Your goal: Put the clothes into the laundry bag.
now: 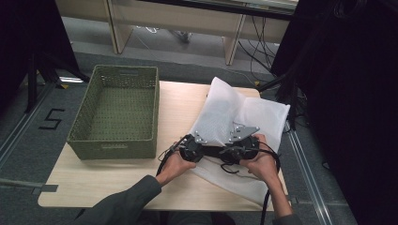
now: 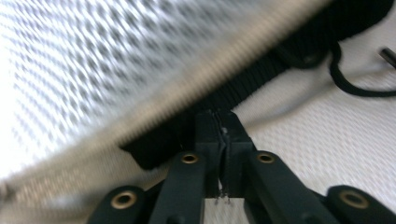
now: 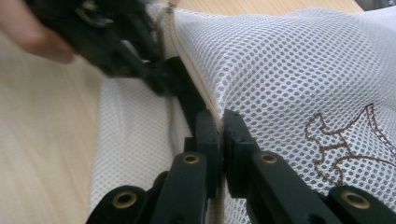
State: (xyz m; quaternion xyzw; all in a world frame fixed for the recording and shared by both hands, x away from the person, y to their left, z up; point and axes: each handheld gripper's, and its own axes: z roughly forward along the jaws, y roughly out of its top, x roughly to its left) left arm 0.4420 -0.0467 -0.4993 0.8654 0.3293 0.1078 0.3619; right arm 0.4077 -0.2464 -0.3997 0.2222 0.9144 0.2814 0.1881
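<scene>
A white mesh bag (image 1: 244,115) lies on the right half of the wooden table (image 1: 117,180). Both hands hold their grippers side by side at the bag's near left edge. My left gripper (image 1: 205,145) is shut on the bag's zip edge; in its own view the jaws (image 2: 223,123) meet on a sliver of fabric under the blurred mesh (image 2: 93,70). My right gripper (image 1: 228,144) is shut on the same edge, its jaws (image 3: 217,122) pinching the zip seam (image 3: 187,51). A brown stitched figure (image 3: 345,140) marks the mesh (image 3: 280,70).
An empty green woven basket (image 1: 112,145) stands on the table's left half, close to the left hand. Bare tabletop runs along the front edge. Dark stands and cables crowd the floor at the right, and a desk frame stands beyond the table.
</scene>
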